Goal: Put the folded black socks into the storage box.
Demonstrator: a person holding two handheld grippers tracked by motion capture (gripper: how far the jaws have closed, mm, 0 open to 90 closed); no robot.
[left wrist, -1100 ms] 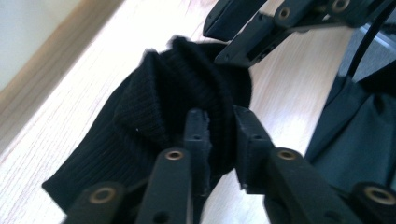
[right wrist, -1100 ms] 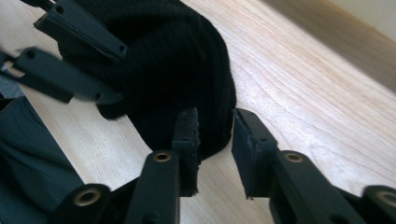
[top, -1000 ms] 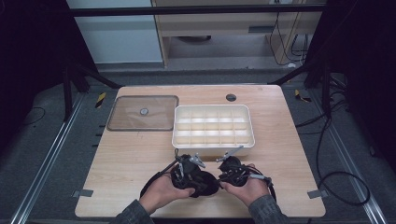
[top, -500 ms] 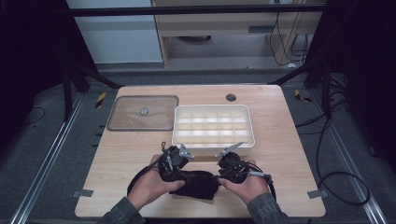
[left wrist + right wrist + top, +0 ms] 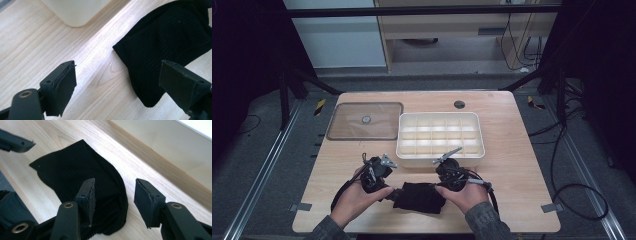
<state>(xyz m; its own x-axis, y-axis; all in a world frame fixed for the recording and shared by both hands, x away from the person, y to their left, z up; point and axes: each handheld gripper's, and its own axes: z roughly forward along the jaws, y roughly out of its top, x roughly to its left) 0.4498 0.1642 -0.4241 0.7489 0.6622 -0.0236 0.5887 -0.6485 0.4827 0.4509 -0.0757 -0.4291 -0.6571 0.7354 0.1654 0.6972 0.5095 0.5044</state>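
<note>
Black knitted cloth [image 5: 419,196]: flat on table [image 5: 522,165] near edge, between both hands | left gripper [image 5: 117,82]: jaws just opening, wide, nothing gripped | right gripper [image 5: 113,196]: jaws just opening, cloth edge beneath, unpinched | beyond: white compartment tray [image 5: 441,138], clear lid [image 5: 365,121].

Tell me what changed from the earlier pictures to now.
The left hand-held gripper moved left, away from the right hand-held gripper. Both jaws have just been opening, releasing the black cloth, now lying flat. The tray and lid stayed put.
</note>
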